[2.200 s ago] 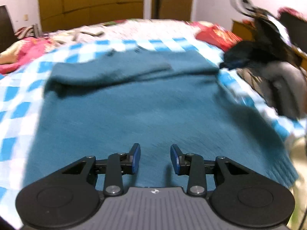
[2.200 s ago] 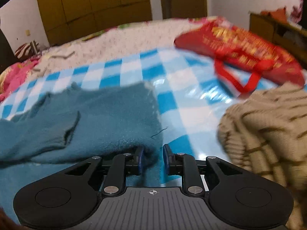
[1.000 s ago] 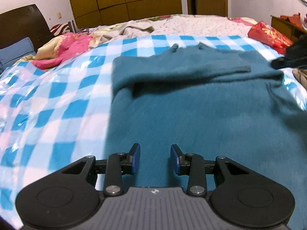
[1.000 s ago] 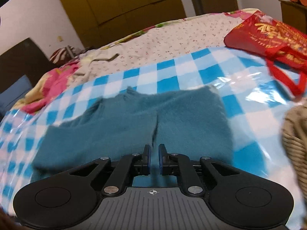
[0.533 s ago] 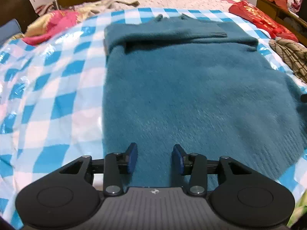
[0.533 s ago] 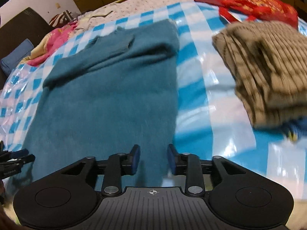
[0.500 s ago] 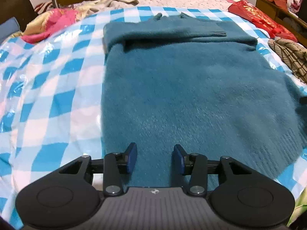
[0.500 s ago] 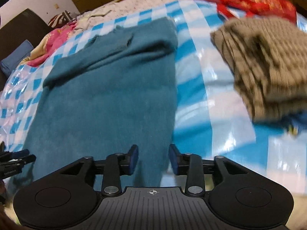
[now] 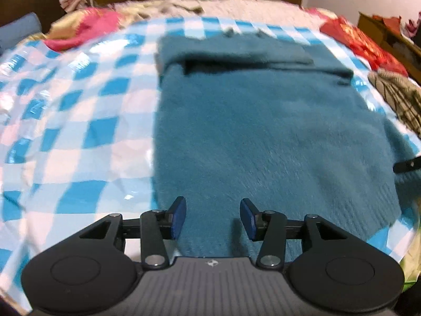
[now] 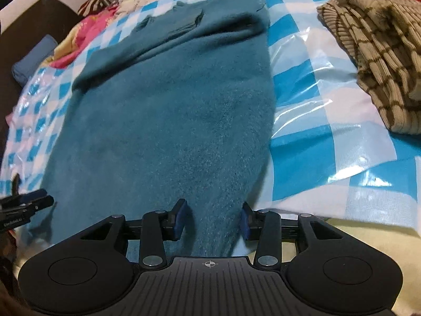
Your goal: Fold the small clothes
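Note:
A teal fuzzy sweater (image 9: pixel 263 137) lies flat on the blue-and-white checked sheet (image 9: pixel 79 131), its sleeves folded across the far end. My left gripper (image 9: pixel 213 217) hovers at the near left hem; its jaws are opening, fabric lies under the gap, and the pads do not press it. My right gripper (image 10: pixel 213 220) is at the sweater's (image 10: pixel 171 118) near right hem, jaws opening, with the hem edge between the fingers but not pinched. Each gripper's tip shows at the edge of the other's view.
A folded brown striped knit (image 10: pixel 381 52) lies to the right of the sweater, a red bag (image 9: pixel 360 44) beyond it. Pink bedding (image 9: pixel 86 29) and a blue pillow (image 10: pixel 31 58) sit at the far left. Yellow fabric (image 10: pixel 355 237) marks the near edge.
Both grippers drew back from the sweater's far end to its near hem. The right jaws went from almost shut to open; the left jaws widened a little.

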A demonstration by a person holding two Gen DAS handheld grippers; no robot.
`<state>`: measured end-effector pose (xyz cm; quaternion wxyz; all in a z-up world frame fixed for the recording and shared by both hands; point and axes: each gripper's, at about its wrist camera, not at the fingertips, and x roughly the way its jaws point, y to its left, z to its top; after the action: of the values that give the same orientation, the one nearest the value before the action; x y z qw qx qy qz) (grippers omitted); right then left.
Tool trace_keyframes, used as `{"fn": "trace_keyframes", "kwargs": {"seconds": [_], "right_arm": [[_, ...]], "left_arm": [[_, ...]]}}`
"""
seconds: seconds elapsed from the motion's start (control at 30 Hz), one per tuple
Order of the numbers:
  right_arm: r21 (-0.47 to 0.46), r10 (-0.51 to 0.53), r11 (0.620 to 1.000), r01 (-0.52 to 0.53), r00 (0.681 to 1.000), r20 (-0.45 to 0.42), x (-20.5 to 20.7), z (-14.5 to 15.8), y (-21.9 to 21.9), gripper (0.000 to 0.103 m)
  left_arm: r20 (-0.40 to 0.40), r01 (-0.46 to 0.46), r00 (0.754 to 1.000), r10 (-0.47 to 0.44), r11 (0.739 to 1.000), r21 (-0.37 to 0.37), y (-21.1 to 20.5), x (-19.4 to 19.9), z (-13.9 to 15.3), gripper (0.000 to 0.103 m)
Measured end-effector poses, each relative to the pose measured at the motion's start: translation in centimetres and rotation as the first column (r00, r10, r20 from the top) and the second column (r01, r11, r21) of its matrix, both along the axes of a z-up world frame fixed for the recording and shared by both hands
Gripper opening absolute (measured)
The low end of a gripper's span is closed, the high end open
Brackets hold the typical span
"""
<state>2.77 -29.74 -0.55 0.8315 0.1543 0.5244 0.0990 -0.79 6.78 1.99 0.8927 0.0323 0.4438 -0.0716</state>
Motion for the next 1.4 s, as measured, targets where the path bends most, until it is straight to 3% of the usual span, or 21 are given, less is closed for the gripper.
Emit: {"fn": "trace_keyframes", "kwargs": {"seconds": [0.13,0.23,0.33,0.43,0.47,0.53,0.63,0.73,0.83,0.93,1.1,1.2,1.27,1.37,1.4], "right_arm": [[0.016,-0.004,1.000,0.004,1.000,0.024,-0.7,0.2,-0.2,0.040],[0.033,-0.007,0.999,0.006,1.000,0.025,-0.5,-0.1,-0.3,0.040],[0.032,0.008,0.999,-0.008,1.000,0.008,-0.1,-0.8,-0.2,0.040],[0.028,0.030,0.999,-0.030,1.000,0.000,0.2,-1.0,0.2,0.040],[0.038,0.026,0.999,-0.026,1.000,-0.004,0.3,-1.0,0.1,0.035],[0.088,0.003,0.996,-0.002,1.000,-0.014,0.2,-1.0,-0.6,0.020],[0.218,-0.060,0.974,0.062,0.998,-0.014,-0.4,-1.1,-2.2,0.015],[0.340,-0.128,0.932,0.126,0.992,-0.015,-0.9,-1.4,-3.4,0.014],[0.420,-0.171,0.894,0.156,0.985,-0.001,-1.3,-1.4,-4.1,0.014],[0.395,-0.153,0.907,0.146,0.988,-0.016,-0.8,-2.0,-3.5,0.014],[0.328,-0.100,0.939,0.101,0.995,-0.020,-0.1,-2.0,-2.7,0.017],[0.402,-0.132,0.906,0.135,0.991,-0.034,-0.3,-1.9,-3.3,0.014],[0.495,-0.172,0.853,0.166,0.985,-0.034,-0.4,-1.3,-4.1,0.014],[0.631,-0.238,0.752,0.190,0.971,-0.009,0.1,0.0,-4.7,0.013],[0.673,-0.258,0.715,0.191,0.966,-0.001,0.5,0.5,-4.9,0.013]], "left_arm": [[-0.005,-0.060,0.998,0.061,0.995,0.082,0.7,-0.1,-0.6,0.057],[-0.060,-0.096,0.993,0.098,0.995,0.031,1.6,0.6,-1.8,0.056],[-0.072,-0.064,0.995,0.065,0.998,0.022,1.0,0.9,-1.8,0.054],[-0.110,-0.045,0.993,0.043,0.999,-0.019,1.1,1.3,-1.7,0.038],[-0.122,-0.051,0.991,0.046,0.998,-0.043,1.5,1.3,-1.5,0.028],[-0.141,-0.075,0.988,0.057,0.988,-0.132,2.5,1.2,-1.1,0.022],[-0.134,-0.091,0.989,0.059,0.966,-0.243,3.2,1.0,-0.6,0.020],[-0.127,-0.086,0.991,0.053,0.958,-0.275,2.8,1.1,-0.6,0.020],[-0.138,-0.075,0.989,0.043,0.969,-0.237,2.2,1.7,-1.3,0.021],[-0.179,-0.074,0.983,0.041,0.980,-0.185,1.8,2.3,-2.4,0.022],[-0.194,-0.075,0.980,0.038,0.980,-0.186,1.9,2.5,-2.4,0.022],[-0.196,-0.093,0.980,0.036,0.953,-0.289,2.6,2.4,-1.8,0.020],[-0.191,-0.122,0.980,0.048,0.909,-0.398,3.2,2.6,-1.1,0.019],[-0.164,-0.143,0.985,0.058,0.810,-0.569,4.1,3.8,-0.2,0.019],[-0.153,-0.142,0.986,0.061,0.790,-0.596,4.2,4.4,0.2,0.019]]}}
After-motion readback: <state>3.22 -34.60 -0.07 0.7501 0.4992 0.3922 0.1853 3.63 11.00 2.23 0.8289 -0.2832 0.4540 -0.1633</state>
